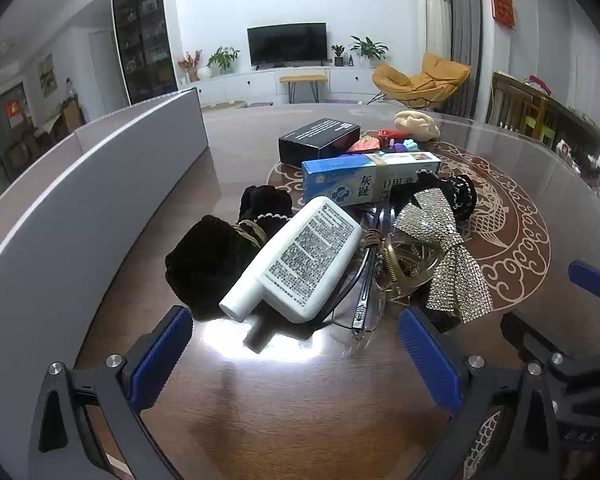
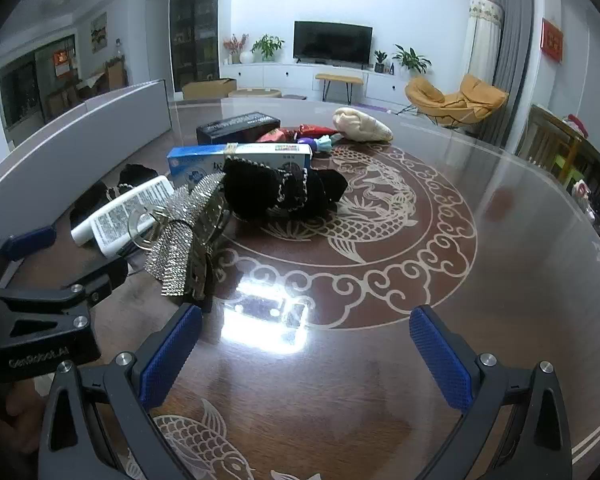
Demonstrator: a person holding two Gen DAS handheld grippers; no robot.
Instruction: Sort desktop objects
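desktop objects lie heaped on the round brown table (image 1: 260,400), just beyond both claws. going down in size: a black box (image 1: 318,140) at the far side, a blue-white carton (image 1: 364,178), a white bottle (image 1: 300,260) on its side beside a black scrunchie (image 1: 212,260), a rhinestone bow (image 1: 440,248). left claw (image 1: 296,344) and right claw (image 2: 306,340) gape wide, both empty.
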